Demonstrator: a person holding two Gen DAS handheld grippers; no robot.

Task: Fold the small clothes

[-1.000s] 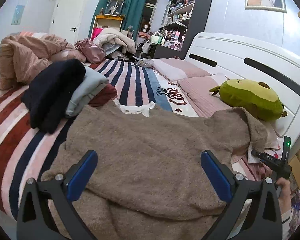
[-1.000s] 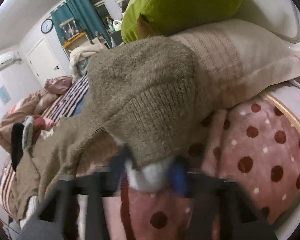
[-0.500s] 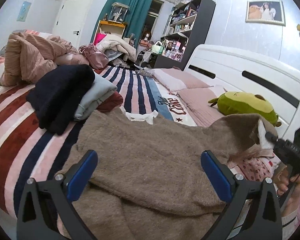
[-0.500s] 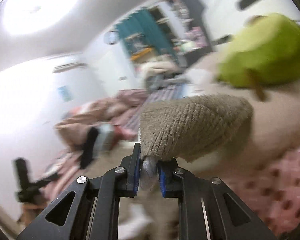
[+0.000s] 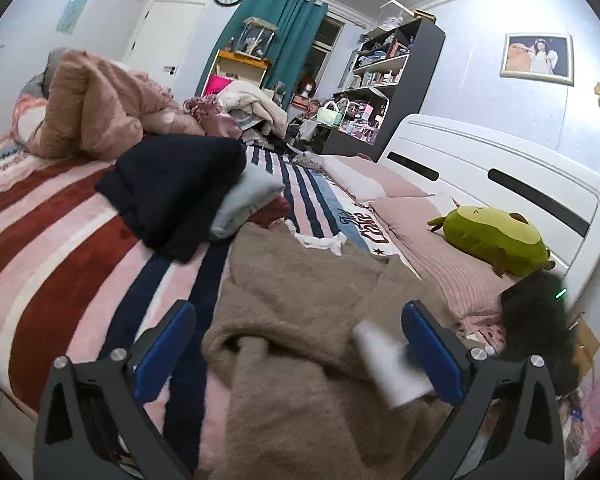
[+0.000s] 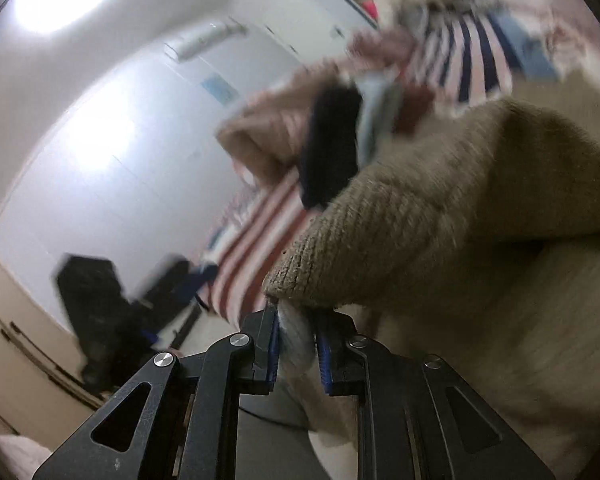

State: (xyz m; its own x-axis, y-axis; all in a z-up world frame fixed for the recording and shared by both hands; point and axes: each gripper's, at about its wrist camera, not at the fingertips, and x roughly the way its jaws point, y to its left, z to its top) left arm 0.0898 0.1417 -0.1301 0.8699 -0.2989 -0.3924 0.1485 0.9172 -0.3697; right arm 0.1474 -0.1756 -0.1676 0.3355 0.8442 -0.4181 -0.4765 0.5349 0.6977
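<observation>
A fuzzy tan sweater (image 5: pixel 300 308) lies spread on the striped bed near its front edge. My left gripper (image 5: pixel 296 348) is open just above the sweater, holding nothing. My right gripper (image 6: pixel 296 344) is shut on the sweater's ribbed sleeve cuff (image 6: pixel 340 256), with a white inner layer pinched between its pads. In the left wrist view the white cuff end (image 5: pixel 388 360) shows blurred over the sweater's body, and the right gripper's dark body is at the right edge (image 5: pixel 536 320).
A pile of folded clothes, dark navy on top (image 5: pixel 172 184), sits on the striped blanket (image 5: pixel 60 232) to the left. A green plush toy (image 5: pixel 496 236) lies on pink pillows by the white headboard (image 5: pixel 500 176). A crumpled tan quilt (image 5: pixel 96 108) is far left.
My right gripper has carried the sleeve cuff from the pillow side leftward over the sweater's body. The left gripper stayed open and rose slightly.
</observation>
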